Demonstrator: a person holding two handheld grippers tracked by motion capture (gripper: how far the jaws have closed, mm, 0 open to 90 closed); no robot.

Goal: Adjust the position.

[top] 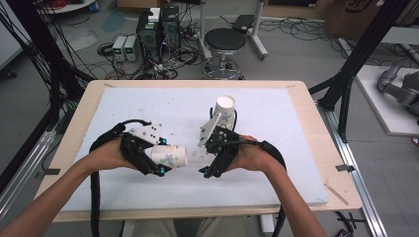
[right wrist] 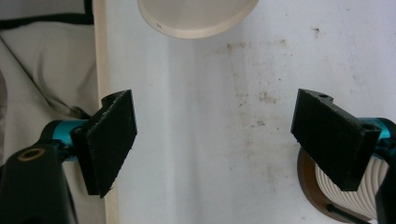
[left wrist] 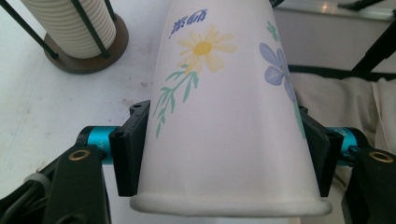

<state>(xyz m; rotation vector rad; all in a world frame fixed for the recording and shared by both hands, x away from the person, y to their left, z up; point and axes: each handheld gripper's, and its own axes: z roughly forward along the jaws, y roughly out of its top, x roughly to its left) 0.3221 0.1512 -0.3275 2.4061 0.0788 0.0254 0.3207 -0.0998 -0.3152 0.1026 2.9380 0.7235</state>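
High view: I see my left gripper point(top: 159, 165) holding a white paper cup printed with flowers point(top: 169, 155) on its side, just above the white counter point(top: 276, 148).
Left fingers: closed on the cup's wall just behind the rolled rim, one finger point(left wrist: 131, 151) on each side; in the left gripper view the rim sits nearest the camera and the base points away.
Right fingers: my right gripper point(top: 210, 165) stands wide open with nothing between them; bare counter lies in the gap, and one finger point(right wrist: 111, 140) hangs near the counter's edge.
Cup stack: a tall stack of ribbed white paper cups in a round brown holder with thin black rods point(left wrist: 74, 35) stands beyond the left fingers, and just outside the other right finger point(right wrist: 334, 135) in the right gripper view.
Handling: I judge the cup very light, thin-walled and easy to crush; smooth paper may slip.
Where to hold: close to the rim, where the rolled edge stiffens it, with gentle pressure only.
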